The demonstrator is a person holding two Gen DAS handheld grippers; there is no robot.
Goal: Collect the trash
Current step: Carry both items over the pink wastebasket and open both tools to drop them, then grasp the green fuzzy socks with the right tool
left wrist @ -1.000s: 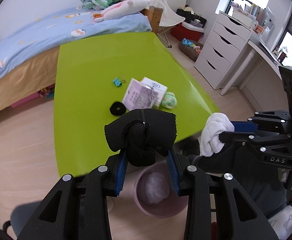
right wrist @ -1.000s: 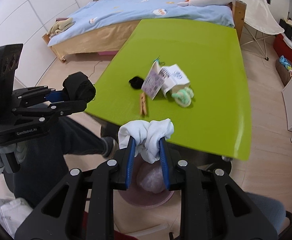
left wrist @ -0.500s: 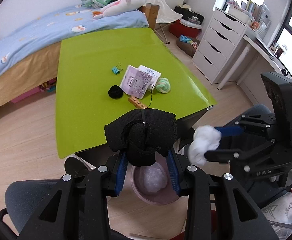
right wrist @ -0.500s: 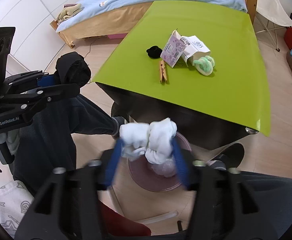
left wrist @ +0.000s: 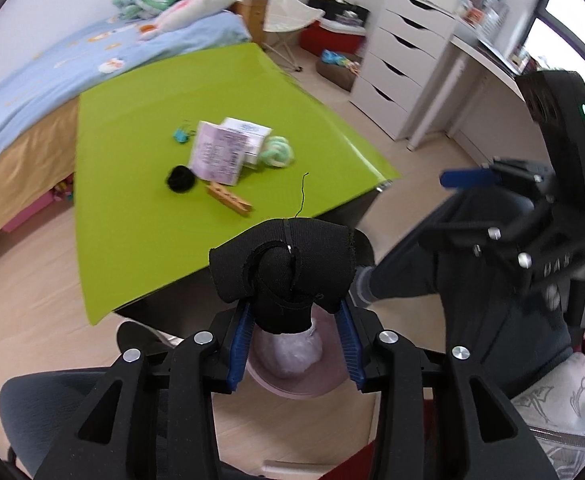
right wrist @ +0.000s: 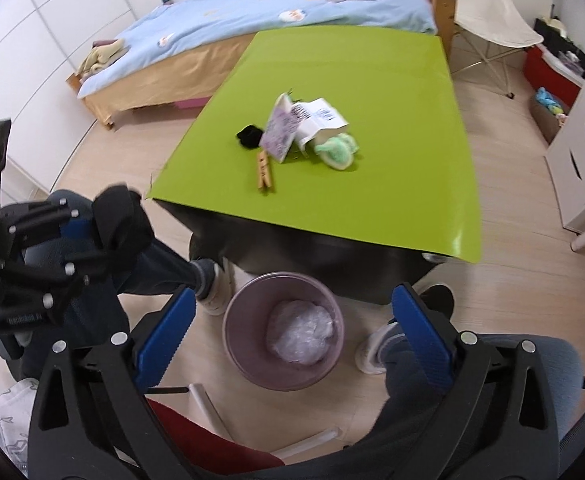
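Left gripper (left wrist: 294,346): a bundle of black cloth (left wrist: 282,272) is seen between the blue pads, the jaws opening; the right pad appears just clear of the cloth, so the grip cannot be told for certain.
Right gripper (right wrist: 288,338): nothing is held; the jaws are spread wide and opening.
Bin (right wrist: 239,344): a pink bin is set on the floor below both grippers, lined with a crumpled clear bag (right wrist: 300,332).
Table (right wrist: 392,184): a green top is placed just beyond the bin.
Items on table: a wooden clothespin (right wrist: 264,172), a small black wad (right wrist: 249,136), paper boxes (right wrist: 304,124) and a pale green bundle (right wrist: 338,150) are clustered together.
Far side: a bed (right wrist: 232,28) is seen behind the table.
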